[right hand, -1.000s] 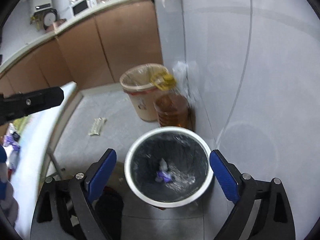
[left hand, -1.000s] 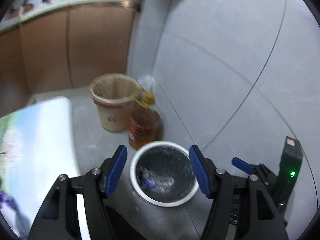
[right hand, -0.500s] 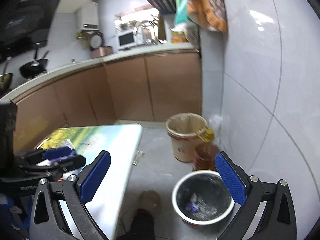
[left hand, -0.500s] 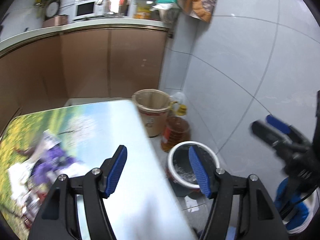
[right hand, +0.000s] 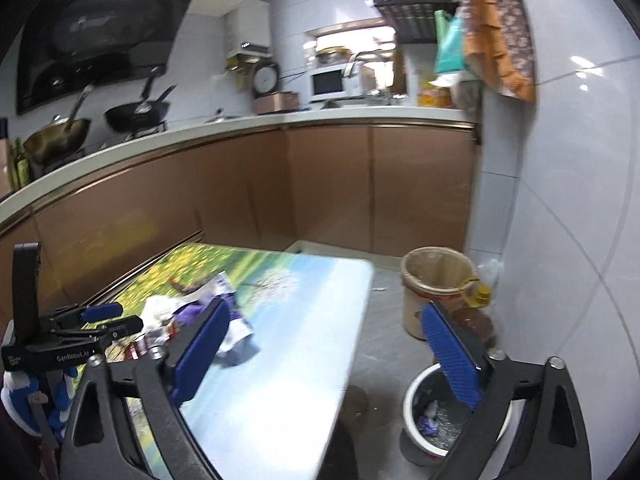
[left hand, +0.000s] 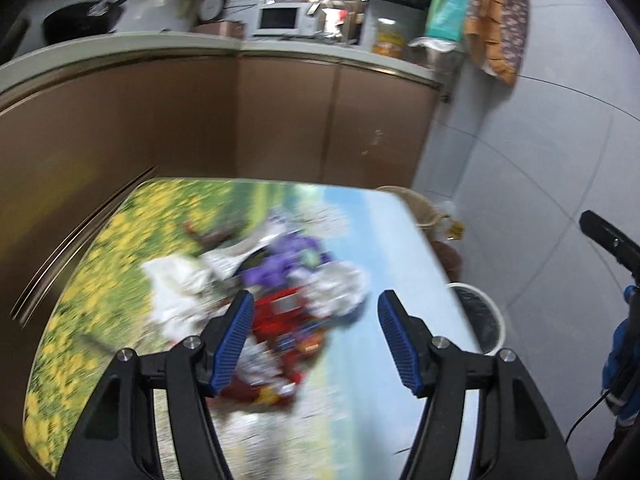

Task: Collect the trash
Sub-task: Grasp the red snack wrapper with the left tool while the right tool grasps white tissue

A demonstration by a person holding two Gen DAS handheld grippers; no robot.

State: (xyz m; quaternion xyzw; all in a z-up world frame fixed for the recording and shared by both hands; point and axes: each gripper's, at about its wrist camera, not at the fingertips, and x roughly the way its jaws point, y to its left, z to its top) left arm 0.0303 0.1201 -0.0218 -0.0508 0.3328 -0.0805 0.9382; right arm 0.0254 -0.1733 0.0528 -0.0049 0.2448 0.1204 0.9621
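— Trash pile (left hand: pixel 276 292)?
— Heaped on the surface (left hand: pixel 384 248), just ahead of left gripper (left hand: pixel 314 334), spread wide, empty.
— Right gripper (right hand: pixel 328 354)?
— Gaping too, beside the lined bin (right hand: pixel 416 432).

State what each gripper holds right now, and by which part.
Nothing. The left gripper and the right gripper are both open and empty.

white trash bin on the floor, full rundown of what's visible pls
The white trash bin is round, plastic-looking, upright and open-topped, lined with a black bag. It stands on the grey floor off the table corner, in front of an amber oil bottle and a tan bucket. Purple and pale scraps lie inside. The right gripper finger hides part of it; the left wrist view shows only its rim.
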